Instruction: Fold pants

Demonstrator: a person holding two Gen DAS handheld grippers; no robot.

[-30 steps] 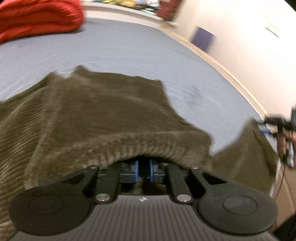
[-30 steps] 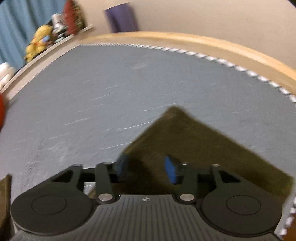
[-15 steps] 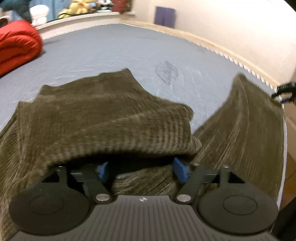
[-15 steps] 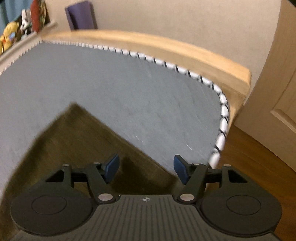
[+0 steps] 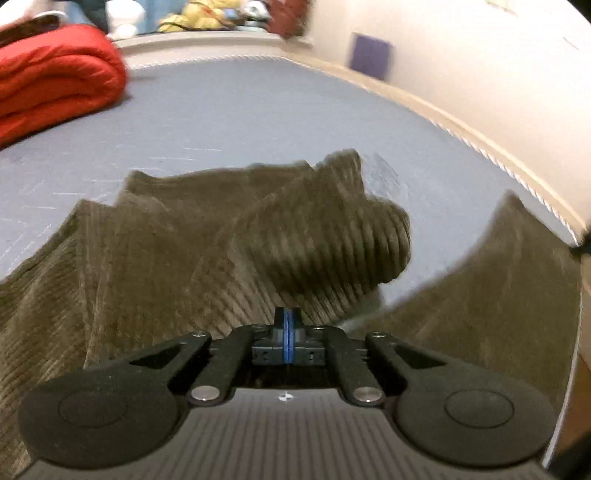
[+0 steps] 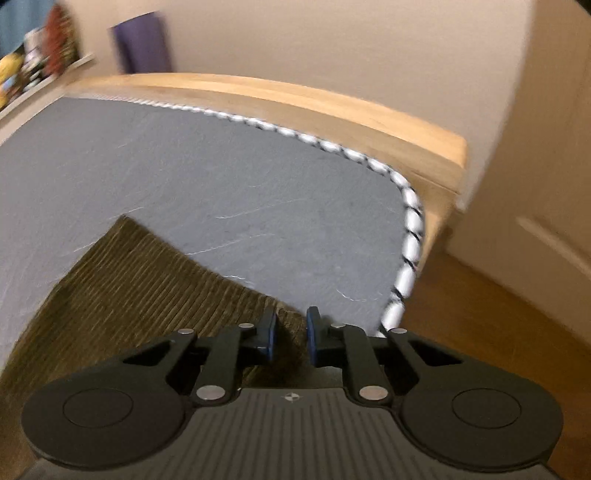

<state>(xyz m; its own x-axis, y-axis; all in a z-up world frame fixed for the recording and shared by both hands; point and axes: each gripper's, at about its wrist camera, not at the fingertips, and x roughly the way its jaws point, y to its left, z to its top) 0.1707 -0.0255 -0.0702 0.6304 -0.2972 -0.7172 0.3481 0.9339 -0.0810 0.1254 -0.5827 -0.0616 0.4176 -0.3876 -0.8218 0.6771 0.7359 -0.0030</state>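
Olive corduroy pants (image 5: pixel 221 251) lie rumpled on a grey mattress (image 5: pixel 240 118), with a rolled fold rising at the right. One leg (image 5: pixel 498 277) stretches toward the bed's edge. My left gripper (image 5: pixel 288 321) is shut, its blue pads together at the cloth, whose creases run toward the tips. In the right wrist view a corner of the pants (image 6: pixel 147 288) reaches under my right gripper (image 6: pixel 291 328). Its jaws are closing, with bunched cloth filling the narrow gap between the pads.
A folded red blanket (image 5: pixel 55 77) lies at the mattress's far left. A wooden bed frame (image 6: pixel 332 107) and corded mattress edge (image 6: pixel 410 229) run close to the right gripper, with wooden floor (image 6: pixel 480 314) and a door (image 6: pixel 535 184) beyond. A shelf of soft toys (image 5: pixel 207 20) lines the far wall.
The left jaws opened wide, then shut; the fold once draped over them now lies rolled ahead. The right gripper swung right to the pants' corner and narrowed around it.
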